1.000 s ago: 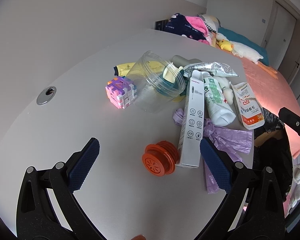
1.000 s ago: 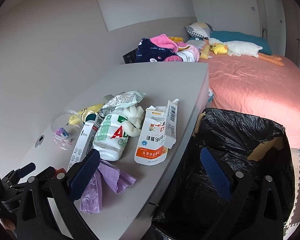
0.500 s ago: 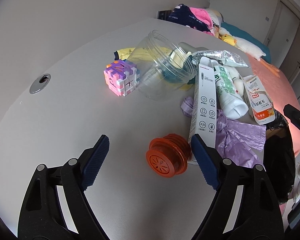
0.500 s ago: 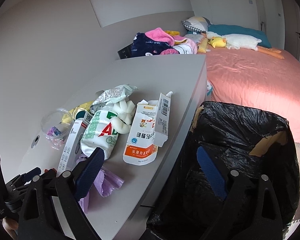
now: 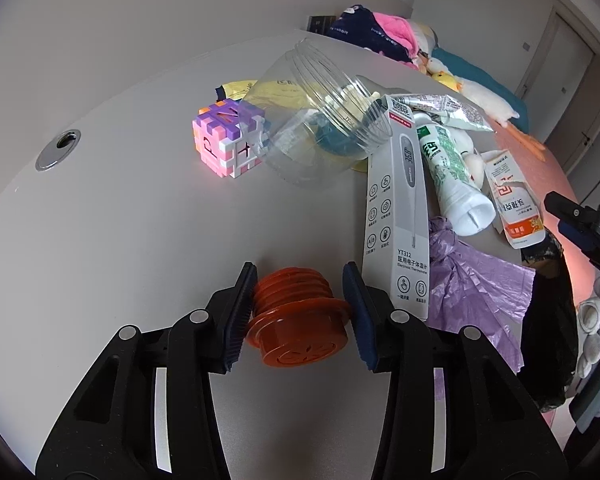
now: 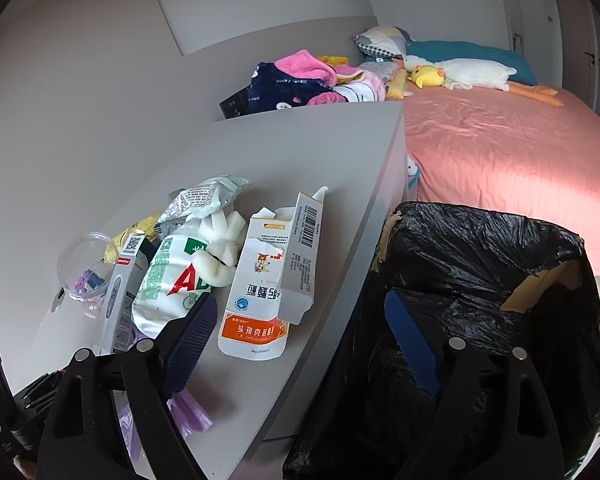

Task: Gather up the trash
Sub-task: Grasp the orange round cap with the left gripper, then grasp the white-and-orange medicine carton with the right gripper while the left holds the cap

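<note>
Left tongs [image 5: 298,308] have just been closing around the orange lid [image 5: 298,326] on the counter [image 5: 140,240]; their pads look pressed on its flanks, though contact is hard to confirm. Right tongs [image 6: 300,336] have been narrowing too, still apart, empty. Beside the lid, thermometer box [image 5: 398,208], purple bag [image 5: 480,280], carton [image 6: 268,280] remain uncollected; the bin bag [image 6: 480,300] shows nothing inside.
</note>
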The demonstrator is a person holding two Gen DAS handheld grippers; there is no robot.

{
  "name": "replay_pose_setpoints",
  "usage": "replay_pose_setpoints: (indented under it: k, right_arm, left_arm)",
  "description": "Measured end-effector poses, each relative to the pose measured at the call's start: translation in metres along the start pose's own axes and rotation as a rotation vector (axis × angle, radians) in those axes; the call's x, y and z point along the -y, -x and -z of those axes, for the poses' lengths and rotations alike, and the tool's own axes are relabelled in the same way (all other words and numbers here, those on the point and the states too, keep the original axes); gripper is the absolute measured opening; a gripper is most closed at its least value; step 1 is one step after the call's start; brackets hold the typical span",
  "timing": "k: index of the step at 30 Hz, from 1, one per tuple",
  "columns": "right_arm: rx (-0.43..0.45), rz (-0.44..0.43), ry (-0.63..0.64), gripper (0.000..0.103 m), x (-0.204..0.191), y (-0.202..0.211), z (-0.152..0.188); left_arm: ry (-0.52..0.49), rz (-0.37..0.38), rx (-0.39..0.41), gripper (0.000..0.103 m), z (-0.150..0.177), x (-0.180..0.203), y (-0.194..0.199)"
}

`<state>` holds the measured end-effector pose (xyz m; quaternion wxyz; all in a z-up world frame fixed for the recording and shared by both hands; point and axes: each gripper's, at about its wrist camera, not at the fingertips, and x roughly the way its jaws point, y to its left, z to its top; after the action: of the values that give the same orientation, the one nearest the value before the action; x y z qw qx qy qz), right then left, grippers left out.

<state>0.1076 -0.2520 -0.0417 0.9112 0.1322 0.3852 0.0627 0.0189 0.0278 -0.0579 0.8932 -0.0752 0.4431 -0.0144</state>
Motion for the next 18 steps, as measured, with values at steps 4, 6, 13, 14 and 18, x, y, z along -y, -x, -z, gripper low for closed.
replay_pose_setpoints:
  k: [4,6,13,14,18]
  right_arm:
    - [-0.004,0.011,-0.001,0.080,0.000,-0.011,-0.006]
    - [-0.007,0.012,0.000,0.077,0.000,-0.016,-0.008]
    - [-0.034,0.021,0.001,0.053,-0.002,-0.040,-0.011]
    - [-0.040,0.019,-0.002,0.050,-0.002,-0.042,-0.011]
    - [-0.064,-0.008,-0.009,0.024,-0.001,-0.050,-0.007]
  left_arm:
    - [0.010,0.005,0.014,0.044,-0.001,-0.003,0.005]
    - [0.013,0.007,0.019,0.044,-0.002,-0.004,0.007]
    - [0.025,0.021,0.017,0.044,-0.007,-0.008,0.008]
    - [0.025,0.021,0.021,0.044,-0.007,-0.008,0.009]
    - [0.029,0.021,0.033,0.044,-0.008,-0.010,0.012]
